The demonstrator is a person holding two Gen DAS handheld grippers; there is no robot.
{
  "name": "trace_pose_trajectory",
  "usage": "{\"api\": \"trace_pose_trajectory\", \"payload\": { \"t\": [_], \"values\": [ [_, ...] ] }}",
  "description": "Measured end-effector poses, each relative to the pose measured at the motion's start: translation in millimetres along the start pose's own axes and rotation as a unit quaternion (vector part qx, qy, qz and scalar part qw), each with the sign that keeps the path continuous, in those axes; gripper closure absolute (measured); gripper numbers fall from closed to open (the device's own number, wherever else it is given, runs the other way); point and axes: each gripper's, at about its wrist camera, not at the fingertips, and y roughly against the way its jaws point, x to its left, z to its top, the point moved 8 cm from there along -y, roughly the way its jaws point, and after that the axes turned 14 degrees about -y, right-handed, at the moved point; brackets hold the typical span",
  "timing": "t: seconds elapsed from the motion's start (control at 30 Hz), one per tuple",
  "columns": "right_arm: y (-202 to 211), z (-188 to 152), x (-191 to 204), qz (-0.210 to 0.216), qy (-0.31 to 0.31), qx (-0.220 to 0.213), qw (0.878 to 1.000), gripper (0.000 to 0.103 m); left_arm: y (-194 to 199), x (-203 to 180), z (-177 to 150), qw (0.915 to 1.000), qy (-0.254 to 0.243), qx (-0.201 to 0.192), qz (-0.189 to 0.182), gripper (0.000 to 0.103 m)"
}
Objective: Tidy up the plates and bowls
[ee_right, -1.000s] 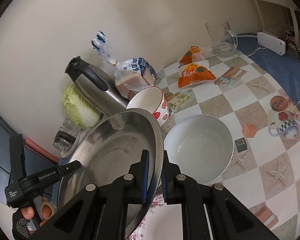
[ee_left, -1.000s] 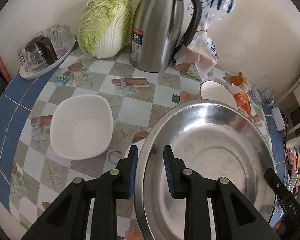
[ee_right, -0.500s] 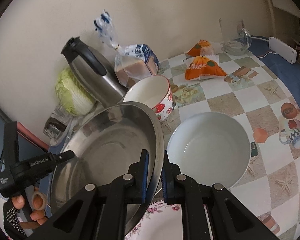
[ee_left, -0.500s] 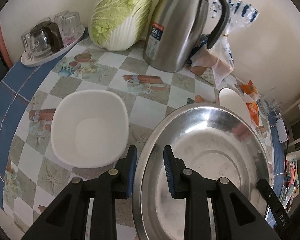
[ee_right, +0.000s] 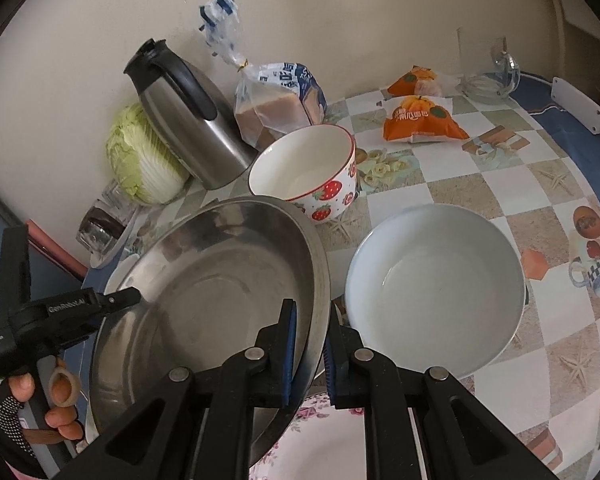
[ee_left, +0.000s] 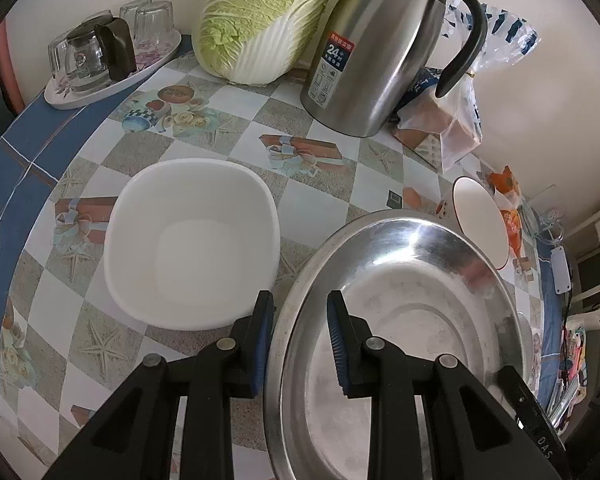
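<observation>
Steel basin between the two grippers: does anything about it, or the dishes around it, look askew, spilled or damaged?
The steel basin is tilted, held off the table by the left gripper and right gripper on opposite rims. Nothing is spilled or broken; the strawberry bowl and white bowl sit upright.

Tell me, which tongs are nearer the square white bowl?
Left. The left tongs grip the steel basin's rim right beside the square white bowl; the right tongs hold the far rim.

shiny steel basin (ee_left: 400, 320), glossy white ceramic bowl (ee_right: 436, 288), brushed-metal jug (ee_left: 376, 48).
</observation>
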Motion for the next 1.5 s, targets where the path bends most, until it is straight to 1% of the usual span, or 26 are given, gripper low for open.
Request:
{"api": "trace_pose_trajectory", "payload": {
  "t": [0.33, 0.67, 1.5],
  "values": [
    [-7, -3, -8, -0.014, -0.006, 0.011, 1.000, 0.089, -6, -4, -3, 0.9998, -0.012, 0.012, 0.006, 0.076],
    [-7, -3, -7, -0.021, 0.004, 0.010, 1.000, 0.089, -8, -3, -5, 0.9997, -0.013, 0.016, 0.011, 0.076],
    [-14, -3, -7, -0.025, 0.006, 0.014, 1.000, 0.089, -23, 2, -11, 0.9994, -0.007, 0.031, 0.015, 0.076]
  ]
}}
